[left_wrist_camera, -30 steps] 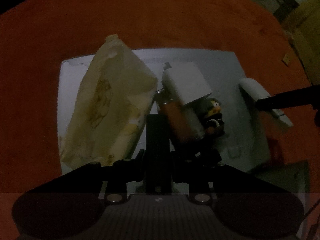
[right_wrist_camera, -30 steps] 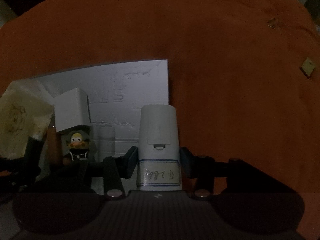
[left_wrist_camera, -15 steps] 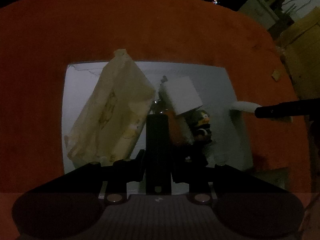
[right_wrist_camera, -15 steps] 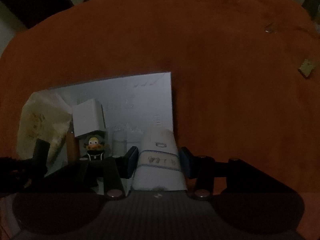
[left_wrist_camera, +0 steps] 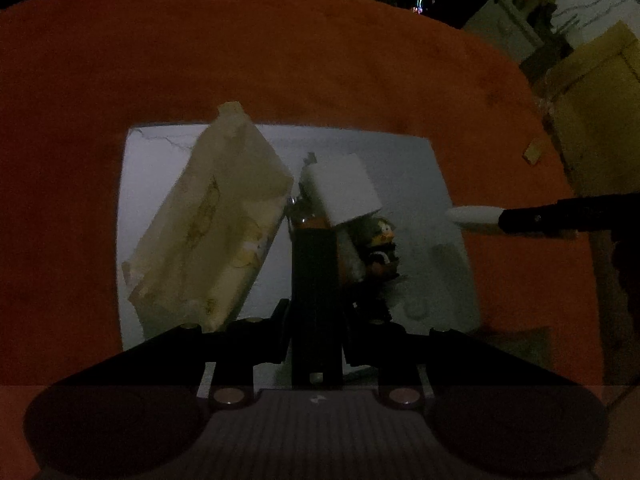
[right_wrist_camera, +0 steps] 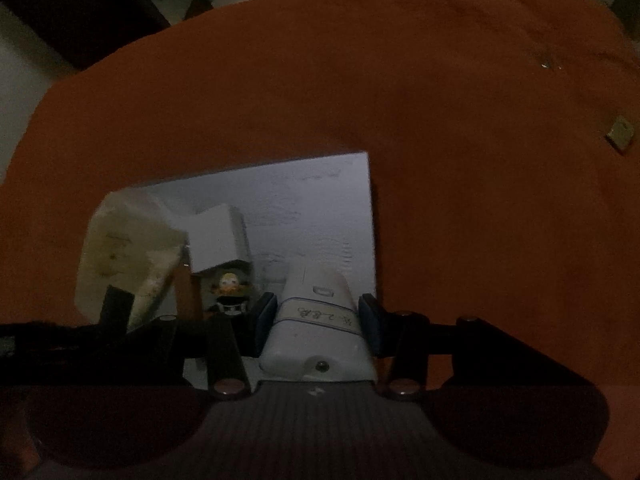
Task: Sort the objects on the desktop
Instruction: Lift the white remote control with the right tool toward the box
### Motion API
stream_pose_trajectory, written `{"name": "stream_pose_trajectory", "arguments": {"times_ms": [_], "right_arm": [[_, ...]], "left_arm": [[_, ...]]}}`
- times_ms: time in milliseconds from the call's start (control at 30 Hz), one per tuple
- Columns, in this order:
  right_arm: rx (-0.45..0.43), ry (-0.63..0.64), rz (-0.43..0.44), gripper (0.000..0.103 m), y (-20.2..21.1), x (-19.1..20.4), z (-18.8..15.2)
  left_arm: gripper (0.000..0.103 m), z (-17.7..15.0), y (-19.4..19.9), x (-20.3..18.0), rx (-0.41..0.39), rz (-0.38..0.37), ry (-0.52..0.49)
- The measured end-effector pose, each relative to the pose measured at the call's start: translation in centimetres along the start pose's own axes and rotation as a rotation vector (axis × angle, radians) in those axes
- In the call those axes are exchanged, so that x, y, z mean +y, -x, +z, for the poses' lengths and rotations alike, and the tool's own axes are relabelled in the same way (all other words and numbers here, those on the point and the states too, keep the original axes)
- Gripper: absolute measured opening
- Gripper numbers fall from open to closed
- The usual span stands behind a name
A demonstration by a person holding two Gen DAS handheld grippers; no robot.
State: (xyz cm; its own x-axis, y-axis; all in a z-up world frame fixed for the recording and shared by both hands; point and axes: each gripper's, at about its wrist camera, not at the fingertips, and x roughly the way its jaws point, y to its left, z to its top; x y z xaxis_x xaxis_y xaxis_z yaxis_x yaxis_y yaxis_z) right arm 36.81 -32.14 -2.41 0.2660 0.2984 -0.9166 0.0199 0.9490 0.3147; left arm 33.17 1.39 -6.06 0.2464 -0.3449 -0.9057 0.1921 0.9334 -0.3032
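Observation:
The light is dim. My left gripper (left_wrist_camera: 316, 312) is shut on a black rectangular bar (left_wrist_camera: 316, 280) above a white tray (left_wrist_camera: 400, 152). Just past the bar's tip is an orange lighter-like item (left_wrist_camera: 314, 223); I cannot tell whether it is held. On the tray lie a beige packet (left_wrist_camera: 216, 220), a white box (left_wrist_camera: 344, 188) and a small duck-faced figure (left_wrist_camera: 380, 240). My right gripper (right_wrist_camera: 316, 316) is shut on a white device with a handwritten label (right_wrist_camera: 316, 336), raised over the tray's right edge (right_wrist_camera: 370, 216). The left wrist view shows this device (left_wrist_camera: 472, 216) end-on.
An orange cloth (right_wrist_camera: 440, 120) covers the table around the tray. A small tan scrap (right_wrist_camera: 620, 134) lies on the cloth at the far right. A cardboard box (left_wrist_camera: 592, 92) stands beyond the table's right edge. Dark room clutter shows behind.
Both grippers have risen, so the tray and its objects look smaller. The white device has come up off the tray and tipped its end toward the right camera. The black bar stayed held.

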Motion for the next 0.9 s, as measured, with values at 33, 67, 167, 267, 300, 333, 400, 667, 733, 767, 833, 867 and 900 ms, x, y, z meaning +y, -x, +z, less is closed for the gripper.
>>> {"name": "stream_pose_trajectory", "arguments": {"times_ms": [33,67,167,267,300,333,400,667,733,767,833,867,900], "right_arm": [[-0.004,0.003,0.003,0.048,0.4,0.2,-0.1],[-0.008,0.006,0.005,0.048,0.7,0.4,-0.1],[-0.021,0.017,0.018,0.048,1.9,0.9,-0.5],[-0.029,0.027,0.029,0.048,2.9,1.5,-0.9],[-0.028,0.029,0.032,0.048,3.2,1.6,-1.1],[-0.028,0.031,0.036,0.048,3.5,1.8,-1.3],[-0.023,0.037,0.066,0.048,4.2,2.1,-1.8],[-0.022,0.089,0.14,0.048,6.9,4.3,-4.9],[-0.011,0.122,0.147,0.048,7.4,5.0,-6.1],[-0.006,0.14,0.15,0.048,7.7,5.4,-6.7],[0.003,0.166,0.163,0.048,8.2,6.0,-8.0],[0.008,0.177,0.17,0.048,8.5,6.2,-8.6],[0.013,0.186,0.177,0.048,8.7,6.5,-9.1]], "left_arm": [[0.021,0.0,0.4,0.1,-0.008,-0.005,0.002],[0.021,0.0,0.7,0.2,-0.015,-0.011,0.003],[0.021,-0.2,1.7,0.4,-0.037,-0.036,0.007],[0.021,-0.3,2.2,0.2,-0.048,-0.041,-0.003],[0.021,-0.4,2.4,0.1,-0.048,-0.045,-0.009],[0.021,-0.5,2.6,0.0,-0.046,-0.049,-0.015],[0.021,-0.7,3.0,-0.2,-0.045,-0.056,-0.037],[0.021,-2.5,6.3,-0.4,-0.077,-0.102,-0.099],[0.021,-3.4,7.2,-0.6,-0.083,-0.11,-0.129],[0.021,-4.0,7.7,-0.6,-0.088,-0.115,-0.145],[0.021,-5.2,8.5,-0.6,-0.094,-0.115,-0.167],[0.021,-5.8,8.7,-0.5,-0.093,-0.114,-0.173],[0.021,-6.5,8.9,-0.4,-0.089,-0.116,-0.178]]}}
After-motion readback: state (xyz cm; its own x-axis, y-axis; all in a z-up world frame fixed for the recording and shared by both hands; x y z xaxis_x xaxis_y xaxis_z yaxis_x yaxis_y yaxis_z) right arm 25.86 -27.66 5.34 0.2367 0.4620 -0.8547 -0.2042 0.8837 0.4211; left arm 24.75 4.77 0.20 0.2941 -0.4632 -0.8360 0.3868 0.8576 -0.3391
